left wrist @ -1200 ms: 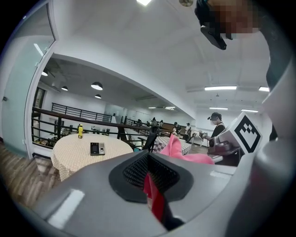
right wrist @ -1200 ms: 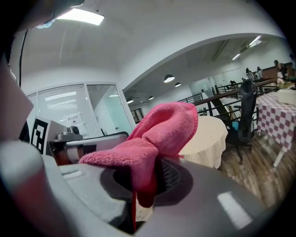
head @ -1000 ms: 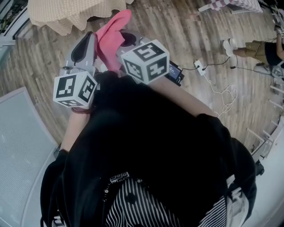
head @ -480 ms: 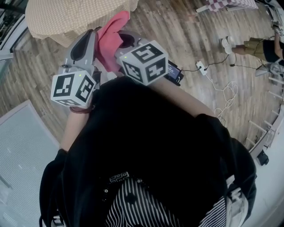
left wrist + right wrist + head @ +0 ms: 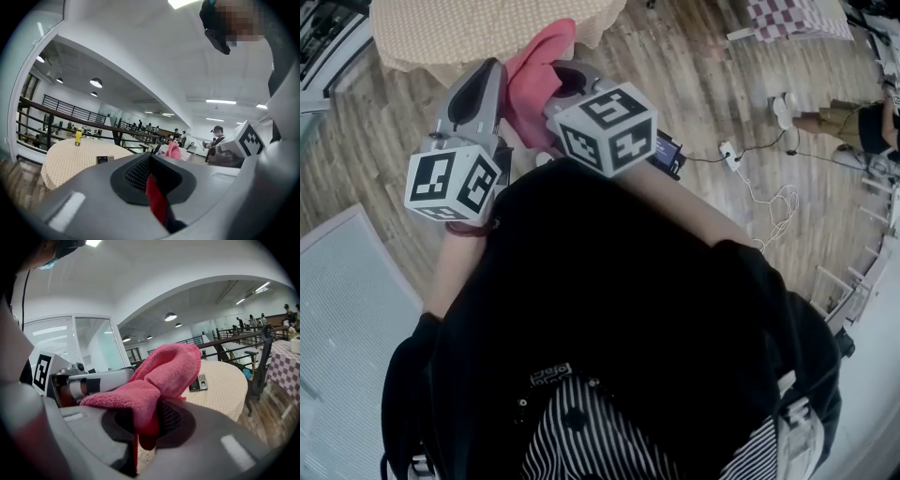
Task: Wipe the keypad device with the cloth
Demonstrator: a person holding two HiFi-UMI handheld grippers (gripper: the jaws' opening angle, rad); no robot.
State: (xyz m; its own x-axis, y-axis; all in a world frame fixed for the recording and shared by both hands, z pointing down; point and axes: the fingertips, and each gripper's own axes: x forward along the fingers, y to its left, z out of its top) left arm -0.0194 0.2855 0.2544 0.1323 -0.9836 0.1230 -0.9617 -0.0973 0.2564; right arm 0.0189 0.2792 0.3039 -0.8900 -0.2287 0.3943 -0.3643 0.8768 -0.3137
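Keypad device [image 5: 199, 382]: lies flat on the round table [image 5: 225, 397] with the checked cover, near the table's edge. In the right gripper view it sits at about 3 o'clock of the cloth, well apart from both grippers. Nothing touches it. In the left gripper view a small yellow bottle [image 5: 78, 137] stands farther back, at 10 o'clock of the device.

Cloth [image 5: 161, 373]: pink and bunched. The right gripper [image 5: 149, 420] is clamped on a lower fold; the bulk stands above the tips and flops toward 9 o'clock.

Left gripper [image 5: 149, 174]: jaws drawn together. The slit shows only a red sliver, which looks like the gripper's own hardware rather than cloth. In the head view it is just beside the right gripper, at its 9 o'clock.

Step, as I read it: approach. The cloth is in hand and wiping has not begun. The next move calls for closing on the table at 12 o'clock and lowering the right gripper so the loose fold, not the tips, meets the keys. The device looks light, so the left gripper may need to pin it.
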